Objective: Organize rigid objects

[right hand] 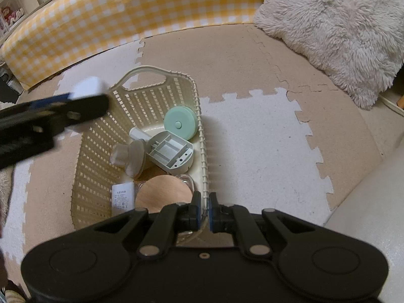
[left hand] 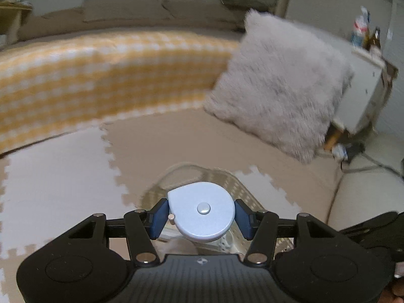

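Observation:
My left gripper (left hand: 201,217) is shut on a light blue round tape measure (left hand: 202,210) and holds it above the cream plastic basket (left hand: 234,184). In the right wrist view the left gripper (right hand: 63,101) appears blurred over the basket's left rim, with the pale tape measure (right hand: 87,87) at its tips. My right gripper (right hand: 205,210) is shut on the basket's near right rim (right hand: 205,176). Inside the basket lie a mint green round tape measure (right hand: 180,122), a grey open case (right hand: 171,154), a clear jar on its side (right hand: 131,155) and a wooden lid (right hand: 164,193).
The basket stands on beige and white foam puzzle mats (right hand: 252,139). A yellow checked cushion wall (right hand: 126,12) runs along the back. A fluffy white pillow (right hand: 333,30) lies at the right. A white cabinet with bottles (left hand: 363,75) stands at the far right.

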A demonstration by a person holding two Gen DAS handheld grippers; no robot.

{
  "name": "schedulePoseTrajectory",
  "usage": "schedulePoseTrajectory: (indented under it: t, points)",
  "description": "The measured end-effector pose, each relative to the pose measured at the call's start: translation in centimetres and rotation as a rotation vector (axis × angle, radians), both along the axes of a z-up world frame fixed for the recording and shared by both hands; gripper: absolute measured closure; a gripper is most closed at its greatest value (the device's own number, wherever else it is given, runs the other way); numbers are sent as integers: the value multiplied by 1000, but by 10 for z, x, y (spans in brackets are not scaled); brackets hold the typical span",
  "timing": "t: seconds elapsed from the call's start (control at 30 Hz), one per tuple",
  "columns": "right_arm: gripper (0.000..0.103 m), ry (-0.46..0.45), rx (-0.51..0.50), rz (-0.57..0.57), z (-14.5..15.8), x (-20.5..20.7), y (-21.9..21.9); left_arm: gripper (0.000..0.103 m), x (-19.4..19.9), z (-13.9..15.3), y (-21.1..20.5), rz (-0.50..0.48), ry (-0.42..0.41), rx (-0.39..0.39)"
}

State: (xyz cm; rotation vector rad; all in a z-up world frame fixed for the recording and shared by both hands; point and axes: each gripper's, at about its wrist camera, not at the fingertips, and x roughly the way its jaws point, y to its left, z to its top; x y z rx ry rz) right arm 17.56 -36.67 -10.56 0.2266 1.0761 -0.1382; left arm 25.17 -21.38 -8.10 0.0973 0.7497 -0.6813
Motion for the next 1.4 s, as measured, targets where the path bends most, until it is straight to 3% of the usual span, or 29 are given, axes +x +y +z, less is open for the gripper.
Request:
schedulePoseTrajectory:
  t: [0.17,0.37,0.47,0.57,0.8,1.4]
  points:
    - [97,1,-4,2,0,0,1,46,15,-19,-29,-33,53,107]
    - [97,2,7,3,0,0,0,46,25,-32,-47,-36,8,261]
    - [97,2,7,3,1,1,-1,46,29,-37,-47,-21,-4,294]
    - [97,2,7,3,1,0,-1,45,33,-38,-45,-5,-5,302]
    - [97,4,2,6,0,1,-1,24,31,-32,-40,4,35,253]
    - [97,4,-9,-1,1,1,2,10,0,7,-14,21,55,158]
